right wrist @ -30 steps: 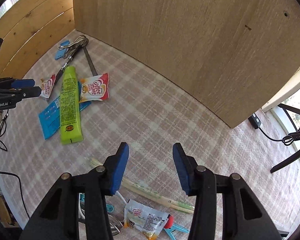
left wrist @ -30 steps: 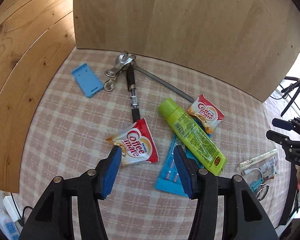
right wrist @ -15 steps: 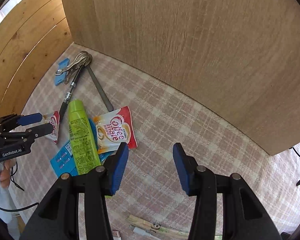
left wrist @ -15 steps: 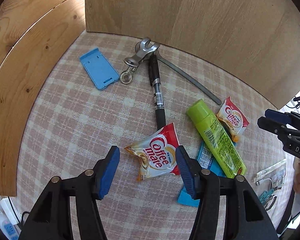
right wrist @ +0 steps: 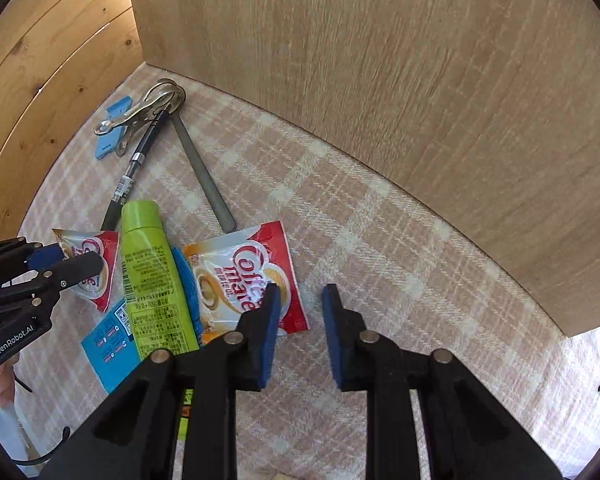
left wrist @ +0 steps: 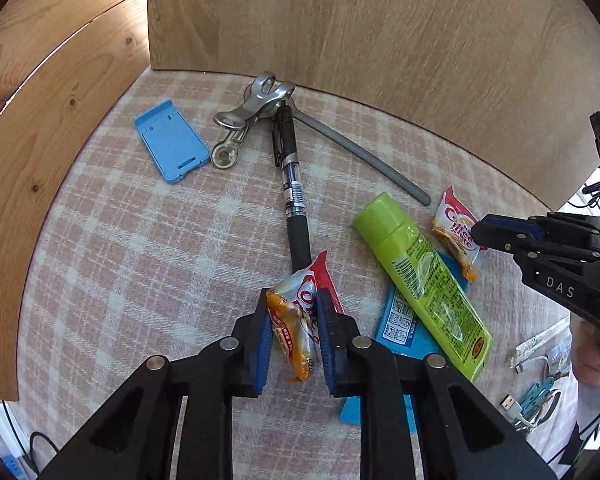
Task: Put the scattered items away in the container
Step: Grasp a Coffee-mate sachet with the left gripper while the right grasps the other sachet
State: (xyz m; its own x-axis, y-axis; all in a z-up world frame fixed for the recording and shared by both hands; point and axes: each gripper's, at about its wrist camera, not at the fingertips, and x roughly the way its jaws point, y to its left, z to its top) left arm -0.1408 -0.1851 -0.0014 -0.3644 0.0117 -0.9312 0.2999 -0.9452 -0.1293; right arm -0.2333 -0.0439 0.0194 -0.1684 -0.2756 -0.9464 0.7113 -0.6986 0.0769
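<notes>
Squeezing is already seen at the left claw [left wrist: 294,300], whose jaws are closing with the creamer sachet [left wrist: 296,332] buckled upright between the blue pads. The sachet rests on the checked cloth [left wrist: 140,280], its top edge touching the tip of the black pen [left wrist: 296,200]. It is judged to be very light, soft and crinkly, with loose powder that will shift, and its glossy film is likely to be slippery. A hold across the filled middle, as shown, is reckoned safer than one on a thin sealed edge, and hard pressure is best avoided in case the seam bursts.

A second sachet [right wrist: 236,276] lies flat, partly over the blue packet [right wrist: 108,344] and just beside the green tube [right wrist: 148,264]. The right claw [right wrist: 300,296] is being closed next to its lower right corner. Only cloth is seen between those pads, so nothing is gripped there; a flat sachet would have to be taken by a raised edge.

Both claws are pointed steeply down at the cloth, side by side, the left one low over its catch. No container is seen in either view
</notes>
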